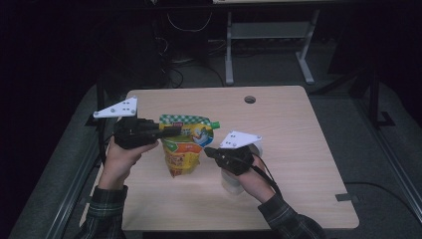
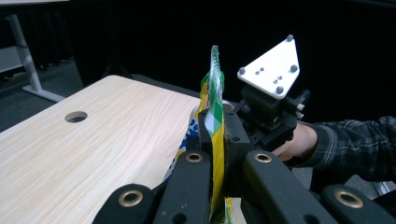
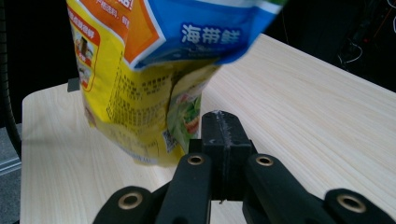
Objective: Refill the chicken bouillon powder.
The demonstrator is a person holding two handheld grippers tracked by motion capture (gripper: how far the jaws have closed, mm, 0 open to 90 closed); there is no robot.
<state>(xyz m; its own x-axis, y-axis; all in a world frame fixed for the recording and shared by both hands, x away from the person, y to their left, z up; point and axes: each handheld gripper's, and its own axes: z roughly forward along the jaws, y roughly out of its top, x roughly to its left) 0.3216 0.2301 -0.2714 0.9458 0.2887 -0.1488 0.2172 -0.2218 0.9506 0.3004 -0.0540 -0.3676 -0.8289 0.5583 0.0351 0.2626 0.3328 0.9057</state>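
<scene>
The soft yellow-and-green plastic spouted pouch [image 1: 185,144] hung above the pale wooden desk [image 1: 298,149], pinched at its top seam in the left gripper [image 1: 171,131]. It seemed light, floppy and slippery, best gripped at the stiff seam. The right gripper [image 3: 219,123] was closed and empty just beside it.

Two black handheld grippers, plaid sleeves

Left gripper [image 1: 171,130] and right gripper [image 1: 208,151] each carry a white three-cornered plate studded with screws; brass rivets dot the black jaw links; dark green plaid sleeves [image 1: 107,204] fill the lower frame.
</scene>
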